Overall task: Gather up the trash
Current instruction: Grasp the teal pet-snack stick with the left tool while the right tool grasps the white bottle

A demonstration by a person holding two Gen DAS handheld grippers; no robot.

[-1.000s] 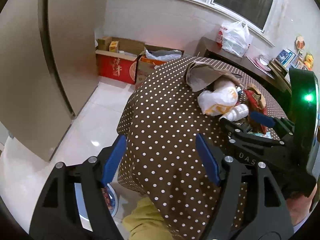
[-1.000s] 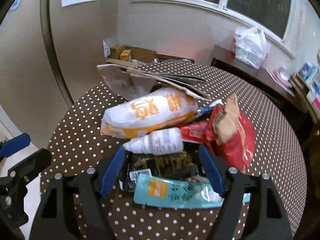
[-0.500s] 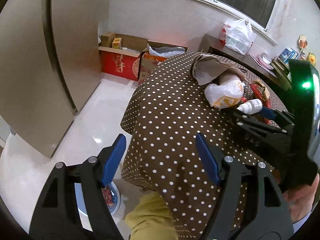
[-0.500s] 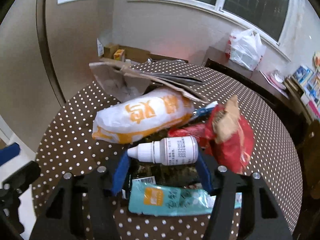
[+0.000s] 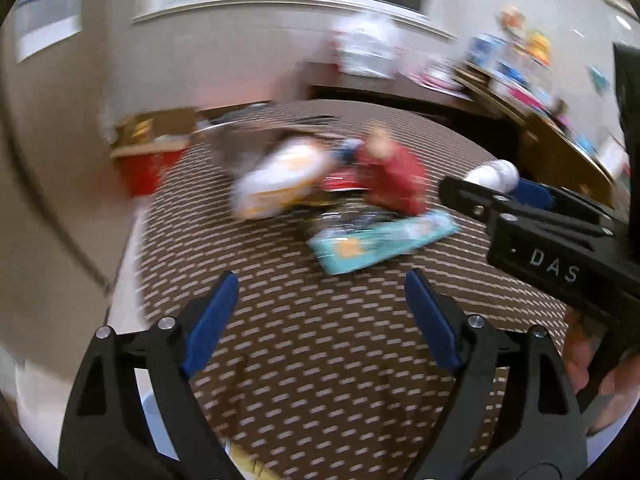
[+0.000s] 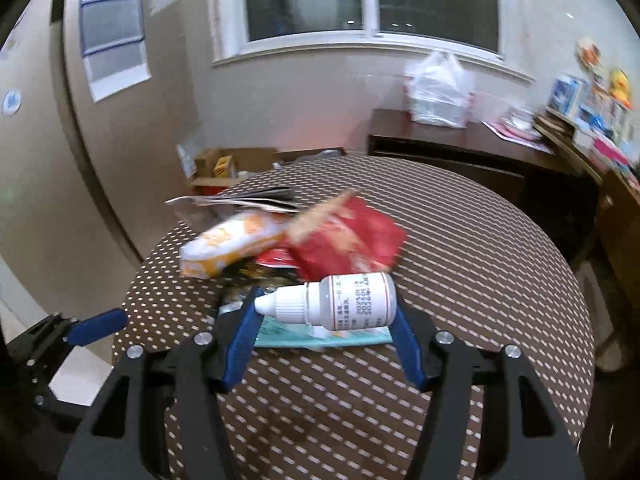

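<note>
One white bottle (image 6: 340, 300) pinched in right gripper (image 6: 326, 312); left gripper (image 5: 320, 304) agape, empty.

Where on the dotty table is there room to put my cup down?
The near part of the polka-dot tablecloth in front of the teal packet is bare, and so is the right side past the red bag. The far left is crowded: the white-and-orange bag lies among wrappers. The right gripper holds a small white bottle above the packet.
</note>
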